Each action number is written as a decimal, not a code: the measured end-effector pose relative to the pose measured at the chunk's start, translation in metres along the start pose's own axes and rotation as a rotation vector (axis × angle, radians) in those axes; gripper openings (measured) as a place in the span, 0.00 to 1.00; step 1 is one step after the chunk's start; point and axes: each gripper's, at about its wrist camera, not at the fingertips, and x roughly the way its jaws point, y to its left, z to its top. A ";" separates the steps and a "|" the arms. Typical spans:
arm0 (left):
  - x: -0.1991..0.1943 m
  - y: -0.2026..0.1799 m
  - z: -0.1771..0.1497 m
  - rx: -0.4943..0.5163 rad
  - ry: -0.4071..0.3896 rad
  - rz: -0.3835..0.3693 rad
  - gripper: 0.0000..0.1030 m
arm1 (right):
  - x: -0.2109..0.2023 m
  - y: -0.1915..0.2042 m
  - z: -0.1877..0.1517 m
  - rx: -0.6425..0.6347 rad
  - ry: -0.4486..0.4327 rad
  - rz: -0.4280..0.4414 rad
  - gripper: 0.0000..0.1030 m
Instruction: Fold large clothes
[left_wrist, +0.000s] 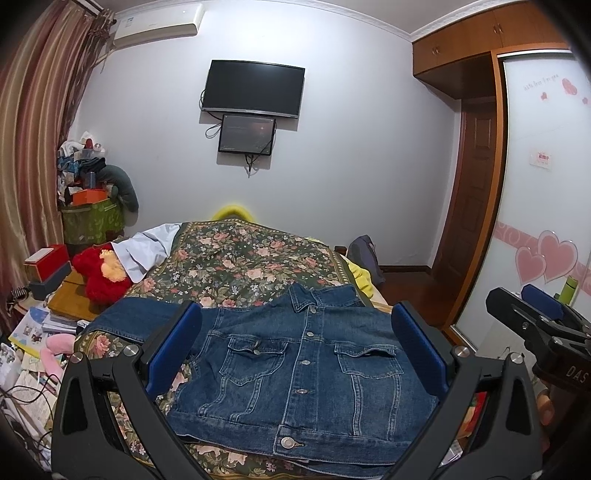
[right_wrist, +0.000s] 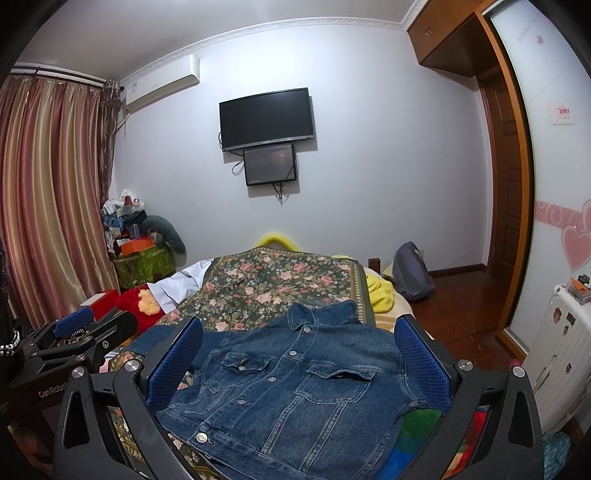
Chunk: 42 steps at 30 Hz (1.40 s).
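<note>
the bed (left_wrist: 236, 258), under its floral cover, took up most of the room. a denim jacket (left_wrist: 306, 373) lay flat on it, front up and buttoned, collar toward the far wall, one sleeve stretched out to the left. the left gripper (left_wrist: 297, 354) hovered over it with its jaws spread wide, holding nothing. the right gripper (right_wrist: 299, 363) hung likewise, open and empty, just beside the left.

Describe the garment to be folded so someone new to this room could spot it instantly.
Start at the bed with the floral bedspread below the wall-mounted TV. On its near end lies a blue denim jacket, front up and buttoned. Its metal buttons and two flap chest pockets set it apart from the white cloth further back.
</note>
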 end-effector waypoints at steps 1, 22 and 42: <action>0.000 0.000 0.000 0.000 -0.001 0.000 1.00 | 0.000 0.000 0.000 0.000 0.000 0.000 1.00; 0.064 0.010 0.019 0.090 0.035 0.025 1.00 | 0.072 -0.011 -0.013 0.004 0.103 -0.022 1.00; 0.341 0.149 0.011 -0.022 0.530 0.047 1.00 | 0.308 -0.117 -0.009 -0.002 0.409 -0.043 1.00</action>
